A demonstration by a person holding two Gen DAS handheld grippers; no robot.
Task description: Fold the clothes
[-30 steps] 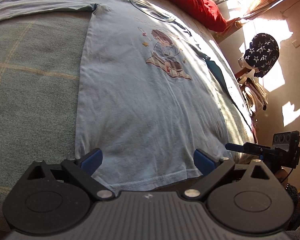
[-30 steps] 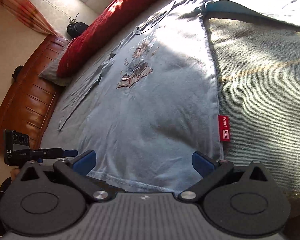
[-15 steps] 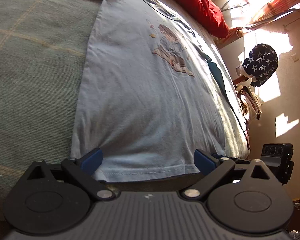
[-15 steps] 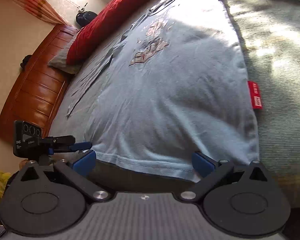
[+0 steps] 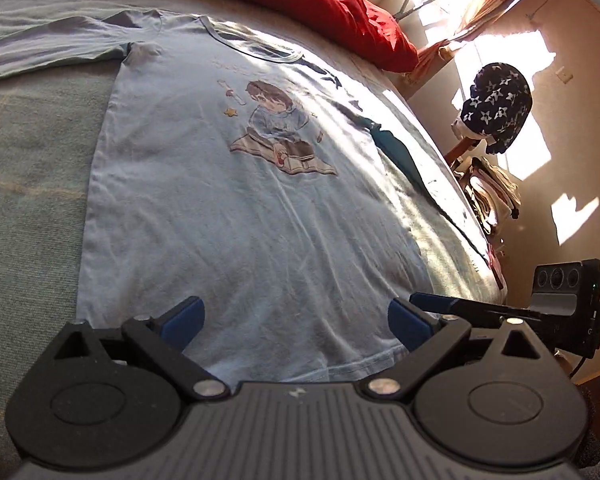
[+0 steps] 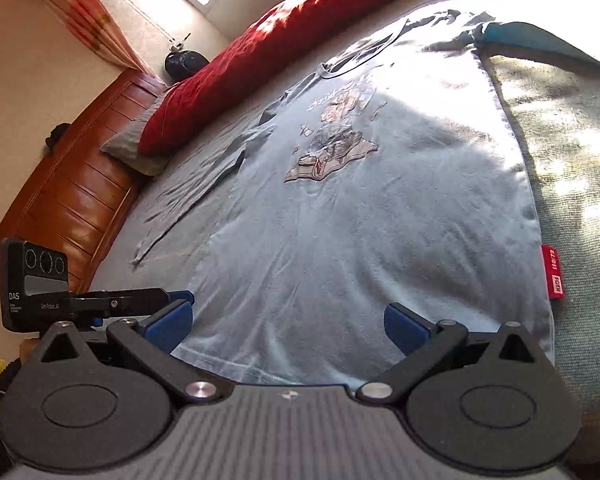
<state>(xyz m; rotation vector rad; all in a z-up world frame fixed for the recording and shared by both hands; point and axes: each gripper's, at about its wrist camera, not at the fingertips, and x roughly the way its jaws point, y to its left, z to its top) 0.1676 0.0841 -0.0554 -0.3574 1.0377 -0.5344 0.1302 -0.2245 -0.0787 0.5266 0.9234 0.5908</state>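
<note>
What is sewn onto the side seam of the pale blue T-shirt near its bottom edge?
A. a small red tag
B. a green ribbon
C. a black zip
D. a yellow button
A: in the right wrist view a small red tag sticks out from the side seam of the T-shirt.

tee (image 5: 236, 216): soft matt cotton, looks creased to me
blanket (image 6: 572, 184): rough weave
headboard (image 6: 72, 200): glossy wood
pillow (image 5: 312, 4): matt cloth
</note>
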